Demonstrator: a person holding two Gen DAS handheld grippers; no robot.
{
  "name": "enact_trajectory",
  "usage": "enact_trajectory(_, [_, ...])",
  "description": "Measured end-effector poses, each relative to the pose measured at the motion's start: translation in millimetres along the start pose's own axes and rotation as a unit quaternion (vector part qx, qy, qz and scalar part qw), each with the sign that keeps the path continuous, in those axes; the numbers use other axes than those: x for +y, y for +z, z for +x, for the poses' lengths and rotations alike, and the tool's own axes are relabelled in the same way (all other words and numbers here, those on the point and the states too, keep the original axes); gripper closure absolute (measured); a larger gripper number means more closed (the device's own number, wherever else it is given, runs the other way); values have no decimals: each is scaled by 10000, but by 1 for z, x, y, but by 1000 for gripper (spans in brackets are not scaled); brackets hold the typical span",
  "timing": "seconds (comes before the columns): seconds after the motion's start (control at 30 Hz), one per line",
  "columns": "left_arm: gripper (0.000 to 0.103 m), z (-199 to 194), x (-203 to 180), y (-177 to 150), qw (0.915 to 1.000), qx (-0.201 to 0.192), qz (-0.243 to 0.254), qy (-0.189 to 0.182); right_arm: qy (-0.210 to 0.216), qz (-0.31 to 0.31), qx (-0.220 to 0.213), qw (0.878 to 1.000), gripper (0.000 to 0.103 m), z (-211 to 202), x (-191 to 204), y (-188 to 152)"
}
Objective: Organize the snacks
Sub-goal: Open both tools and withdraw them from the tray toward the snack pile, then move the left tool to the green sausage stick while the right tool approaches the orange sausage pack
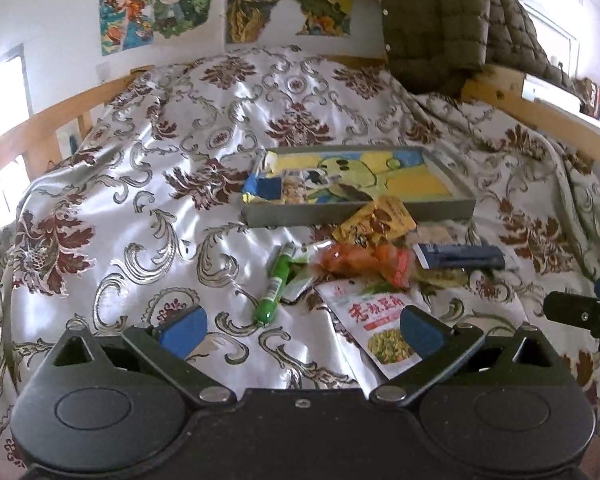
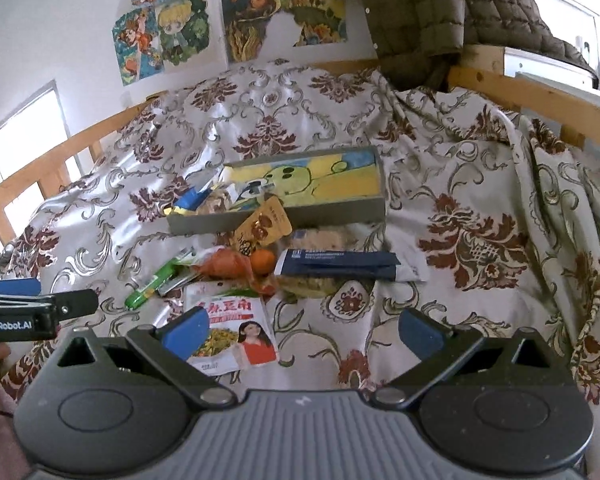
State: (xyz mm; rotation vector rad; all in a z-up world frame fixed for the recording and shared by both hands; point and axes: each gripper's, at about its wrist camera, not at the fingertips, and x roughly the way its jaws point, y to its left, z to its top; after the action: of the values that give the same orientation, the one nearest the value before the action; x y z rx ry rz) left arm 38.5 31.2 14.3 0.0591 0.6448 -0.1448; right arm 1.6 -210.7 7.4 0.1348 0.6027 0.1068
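Note:
A grey tray (image 1: 452, 209) (image 2: 374, 208) with a yellow cartoon lining lies on the bed and holds a few small packets at its left end. In front of it is a heap of snacks: a green tube (image 1: 275, 283) (image 2: 150, 286), an orange wrapped snack (image 1: 348, 258) (image 2: 226, 264), a yellow packet (image 1: 380, 220) (image 2: 262, 228), a dark blue packet (image 1: 460, 256) (image 2: 340, 264) and a white pouch with red lettering (image 1: 374, 322) (image 2: 232, 328). My left gripper (image 1: 302, 330) hovers open just short of the heap. My right gripper (image 2: 302, 330) is open too, its left finger over the white pouch.
A patterned satin bedspread (image 1: 140, 200) covers the bed, with a wooden rail (image 1: 40, 128) on the left and behind. A quilted olive jacket (image 1: 440, 28) hangs at the back right. Cartoon pictures (image 2: 172, 36) are on the wall. The left gripper's side shows at the left edge (image 2: 28, 312).

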Motion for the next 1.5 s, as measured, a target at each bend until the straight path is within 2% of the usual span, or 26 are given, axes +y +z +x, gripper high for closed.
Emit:
enact_trajectory(0.3, [1,21,2,6,9980,545,281,-179,268,-383,715,9963,0,27,16,-5])
enact_trajectory(0.47, [1,40,11,12,9959,823,307,-203,358,-541,920,9936,0,41,24,-5])
enact_trajectory(0.67, [1,71,35,22,9921,1179,-219,-369,373,-756,1061,9908,0,58,29,-2])
enact_trajectory(0.8, [1,88,45,23,9912,1276,-329,-154,372,-911,1104,9890,0,69,33,1])
enact_trajectory(0.9, [1,96,49,27,9898,1349,-419,-179,380,-1104,1082,9872,0,75,36,5])
enact_trajectory(1.13, [1,109,52,40,9917,1272,-171,41,321,-1585,970,9821,0,94,48,18])
enact_trajectory(1.5, [1,126,60,48,9910,1314,-206,140,386,-2069,944,9730,0,118,64,30])
